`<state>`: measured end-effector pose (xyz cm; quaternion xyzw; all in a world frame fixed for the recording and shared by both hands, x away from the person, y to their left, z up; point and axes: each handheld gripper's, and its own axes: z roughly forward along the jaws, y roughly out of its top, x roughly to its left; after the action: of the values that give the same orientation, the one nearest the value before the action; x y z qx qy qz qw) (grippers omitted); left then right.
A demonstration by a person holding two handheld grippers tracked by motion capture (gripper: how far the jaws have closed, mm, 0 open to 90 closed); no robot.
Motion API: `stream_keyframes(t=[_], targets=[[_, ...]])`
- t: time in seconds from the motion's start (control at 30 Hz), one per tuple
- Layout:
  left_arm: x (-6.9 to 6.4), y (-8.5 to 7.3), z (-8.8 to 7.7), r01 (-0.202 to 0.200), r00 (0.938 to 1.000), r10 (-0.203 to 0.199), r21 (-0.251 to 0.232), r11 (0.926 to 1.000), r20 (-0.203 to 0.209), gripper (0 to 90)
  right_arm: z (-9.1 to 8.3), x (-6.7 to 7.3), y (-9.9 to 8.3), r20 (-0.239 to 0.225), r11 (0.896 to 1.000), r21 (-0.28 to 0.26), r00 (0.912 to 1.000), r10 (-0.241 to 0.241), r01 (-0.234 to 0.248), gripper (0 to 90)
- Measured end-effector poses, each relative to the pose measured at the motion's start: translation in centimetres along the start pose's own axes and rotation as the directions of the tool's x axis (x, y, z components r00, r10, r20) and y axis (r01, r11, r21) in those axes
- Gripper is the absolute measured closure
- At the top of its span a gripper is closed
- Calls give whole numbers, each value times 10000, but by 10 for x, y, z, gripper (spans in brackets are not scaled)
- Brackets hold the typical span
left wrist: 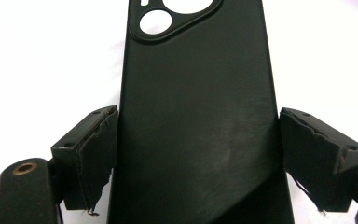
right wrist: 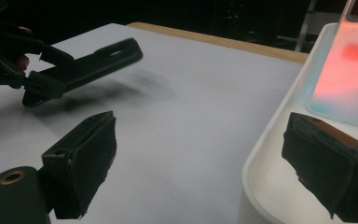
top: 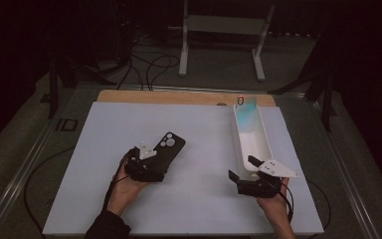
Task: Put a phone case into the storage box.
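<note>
White board (top: 104,164) on wooden table (top: 179,96), dark room beyond.

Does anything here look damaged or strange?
Yes: the pads of the left gripper look torn and frayed along their edges. It holds the black phone case at its sides, lifted off the table.

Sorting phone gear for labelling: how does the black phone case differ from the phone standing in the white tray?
The black phone case is dark and matte; the phone is pale, translucent blue. The case is gripped in the left tongs above the white mat; the phone leans upright inside the tray, untouched. Both have similar slab shapes.
</note>
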<state>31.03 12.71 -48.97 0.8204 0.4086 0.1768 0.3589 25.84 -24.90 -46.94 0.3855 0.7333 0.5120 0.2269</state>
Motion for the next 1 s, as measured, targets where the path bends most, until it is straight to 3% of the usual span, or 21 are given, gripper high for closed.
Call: stream_keyframes(t=[0.13,0.33,0.37,0.57,0.77,1.0], targets=[[-3,1,-9,-185,9998,185,-448,9988,-4,156,0,-1,3,-307,9989,-72,9985,457,-459,102],[-5,2,-20,-486,9988,485,-886,9949,-30,156,2,0,8,-184,9986,102,9985,513,-511,101],[-5,2,-23,-500,9987,501,-949,9942,-15,156,2,-1,11,62,9987,96,9987,504,-504,94],[-9,10,-33,-764,9970,776,-1338,9881,35,156,1,-2,25,49,9992,132,9993,376,-377,93],[-20,25,-40,-1169,9922,1226,-1740,9778,223,155,5,1,42,-320,9983,201,9980,547,-541,93],[-38,41,-47,-1734,9818,1859,-2146,9612,396,155,14,10,63,-1199,9972,326,9903,706,-672,94]])
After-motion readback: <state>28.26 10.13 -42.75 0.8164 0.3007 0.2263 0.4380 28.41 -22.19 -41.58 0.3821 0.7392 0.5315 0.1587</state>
